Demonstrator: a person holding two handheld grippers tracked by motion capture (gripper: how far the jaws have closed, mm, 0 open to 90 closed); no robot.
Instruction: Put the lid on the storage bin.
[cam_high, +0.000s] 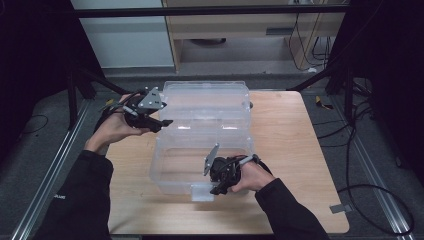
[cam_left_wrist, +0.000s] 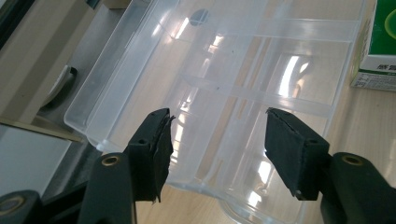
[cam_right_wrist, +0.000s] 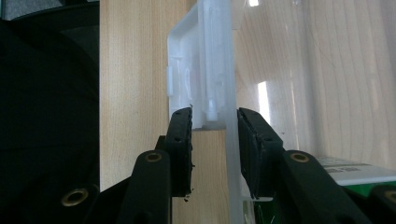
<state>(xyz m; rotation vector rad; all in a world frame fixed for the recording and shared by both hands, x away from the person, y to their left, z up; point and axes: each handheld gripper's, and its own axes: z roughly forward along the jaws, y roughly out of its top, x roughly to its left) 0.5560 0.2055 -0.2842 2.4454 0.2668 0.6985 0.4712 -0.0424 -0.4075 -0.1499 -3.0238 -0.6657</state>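
The worktop (cam_high: 300, 150) is a pale wooden square, and nearly all its middle is taken by a clear plastic box (cam_high: 170, 175) with its hinged lid (cam_high: 207, 102) thrown back flat on the far side.

The box sits just ahead of the right gripper (cam_high: 220, 187), which is at the near wall, right beside the white latch (cam_high: 202, 192). In the right gripper view the jaws stand either side of the wall and latch (cam_right_wrist: 198, 79), a little apart. I can't tell whether the pads are actually pressing the plastic.

The lid lies directly in front of the left gripper (cam_high: 167, 121), at its left end. In the left gripper view its jaws are spread wide with nothing between them, the lid's ribbed inside (cam_left_wrist: 233, 93) showing beyond. Off to that gripper's right, a green-and-white carton (cam_left_wrist: 376, 46) stands on the wood.

I'd judge the box light, fairly stiff but springy in the walls, and slick. It would likely slide on the wood if pushed at one end. The rim or the latch tab looks the surest place to pinch; the smooth walls would slip.
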